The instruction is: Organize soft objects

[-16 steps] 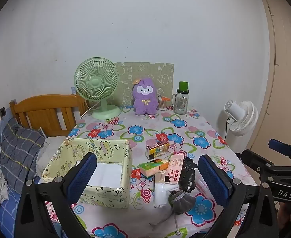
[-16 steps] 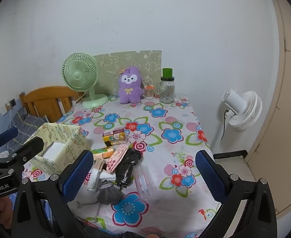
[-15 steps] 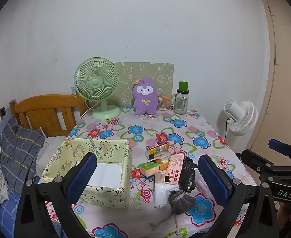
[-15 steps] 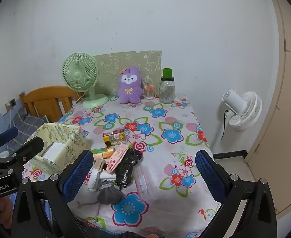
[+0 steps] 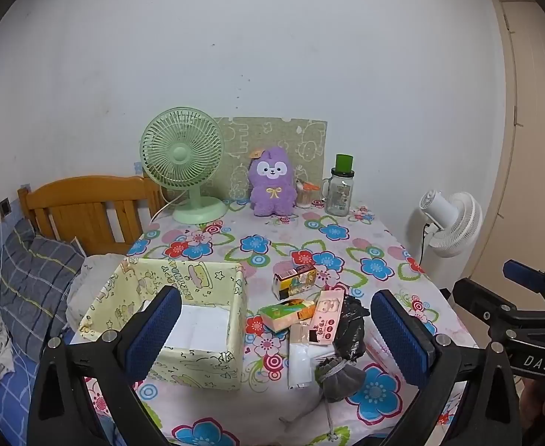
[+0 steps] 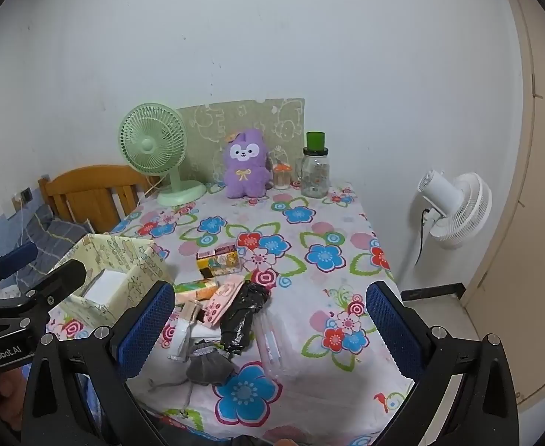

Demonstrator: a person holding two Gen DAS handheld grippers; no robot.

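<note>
A pale yellow cartoon-print box (image 5: pixel 213 286) (image 6: pixel 131 256) stands open at the table's near left, white inside. Right of it lies a heap: a grey drawstring pouch (image 5: pixel 341 377) (image 6: pixel 209 366), a crumpled black bag (image 5: pixel 350 329) (image 6: pixel 242 316), a pink packet (image 5: pixel 326 321) (image 6: pixel 222 299), a green-orange tissue pack (image 5: pixel 285 312) (image 6: pixel 196 290), white packets (image 5: pixel 300 366) and a small carton (image 5: pixel 294 280) (image 6: pixel 218 260). A purple plush (image 5: pixel 272 182) (image 6: pixel 244 165) sits at the back. My left gripper (image 5: pixel 276 338) and right gripper (image 6: pixel 270 329) hover before the table's near edge, both open and empty.
A green desk fan (image 5: pixel 185 165), a patterned board (image 5: pixel 272 137), a small jar (image 5: pixel 304 195) and a glass bottle with green cap (image 5: pixel 341 187) line the back of the floral tablecloth (image 5: pixel 331 249). A white fan (image 5: pixel 450 223) stands right; a wooden headboard (image 5: pixel 86 204) and bedding left.
</note>
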